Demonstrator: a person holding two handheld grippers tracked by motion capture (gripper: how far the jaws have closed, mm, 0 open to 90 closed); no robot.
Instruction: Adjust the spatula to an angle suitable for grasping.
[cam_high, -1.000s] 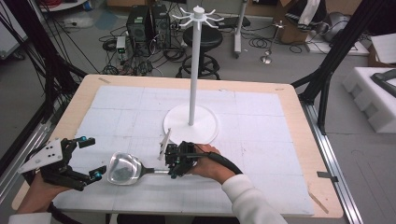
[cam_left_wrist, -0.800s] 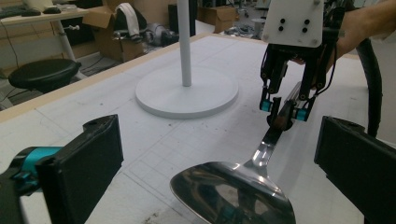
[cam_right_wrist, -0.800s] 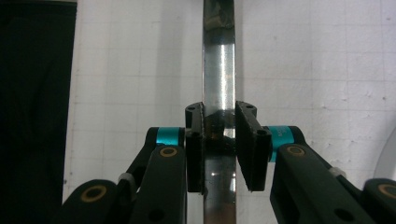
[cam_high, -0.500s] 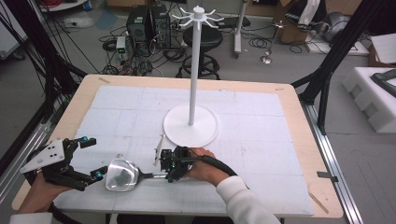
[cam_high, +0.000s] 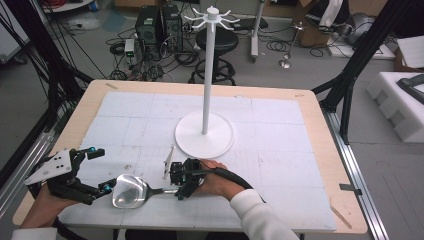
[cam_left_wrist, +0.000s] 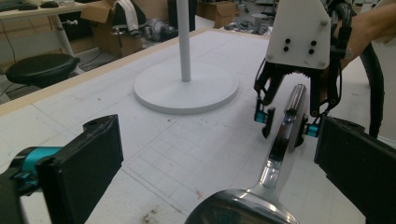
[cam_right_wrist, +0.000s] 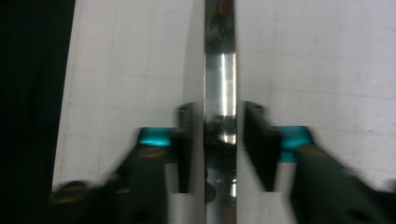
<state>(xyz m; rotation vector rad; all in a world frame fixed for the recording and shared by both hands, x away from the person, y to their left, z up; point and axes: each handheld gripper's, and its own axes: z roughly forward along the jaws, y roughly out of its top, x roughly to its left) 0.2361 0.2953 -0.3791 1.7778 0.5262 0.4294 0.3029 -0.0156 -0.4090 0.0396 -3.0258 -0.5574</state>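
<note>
A shiny steel ladle (cam_high: 128, 190) lies on the white mat near the table's front edge, with its bowl to the left and its handle (cam_left_wrist: 286, 133) pointing right. My right gripper (cam_high: 176, 184) straddles the handle (cam_right_wrist: 219, 93). Its jaws have just been opening, and the pads (cam_right_wrist: 256, 140) stand slightly off the metal on both sides. My left gripper (cam_high: 100, 169) rests open at the front left, and the ladle's bowl (cam_left_wrist: 243, 211) lies just ahead of its wide-spread jaws, untouched.
A white hanging stand with a round base (cam_high: 204, 136) and a tall pole (cam_high: 207, 75) rises mid-table behind the ladle. The mat's front edge (cam_high: 200, 226) runs close below both hands. Cables, a stool and boxes lie on the floor beyond the table.
The right gripper and the ladle have shifted slightly left and toward the front edge. The right jaws have spread apart off the handle. The left gripper has stayed put.
</note>
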